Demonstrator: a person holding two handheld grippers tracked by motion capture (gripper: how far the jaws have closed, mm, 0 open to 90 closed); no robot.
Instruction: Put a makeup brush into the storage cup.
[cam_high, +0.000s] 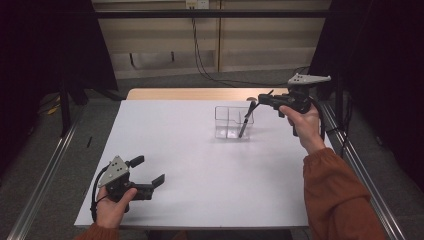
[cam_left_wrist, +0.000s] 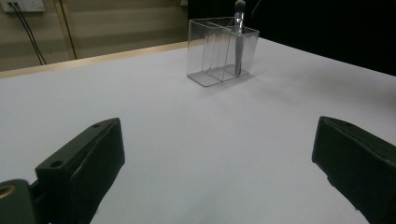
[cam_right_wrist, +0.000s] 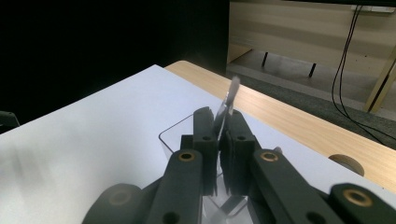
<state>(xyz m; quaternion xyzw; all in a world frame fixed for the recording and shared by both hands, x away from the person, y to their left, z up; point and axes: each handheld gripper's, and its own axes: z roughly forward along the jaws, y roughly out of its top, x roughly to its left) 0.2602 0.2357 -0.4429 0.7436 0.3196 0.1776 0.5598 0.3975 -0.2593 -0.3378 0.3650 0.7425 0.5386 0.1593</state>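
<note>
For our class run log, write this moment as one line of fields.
left gripper: open, idle above table | right gripper: shut on brush | brush: tilted, lower end in clear organizer, right compartment | step: placing brush

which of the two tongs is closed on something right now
The right tongs, raised over the clear organizer: shut on a slim brush that dips into its right-hand compartment. The left tongs sit low near the table's near edge, open and empty.

Rust-orange sleeves (cam_high: 332, 195), black claws (cam_high: 150, 187), grey 3-cornered plates (cam_high: 114, 171), black cables (cam_high: 95, 192)
</note>
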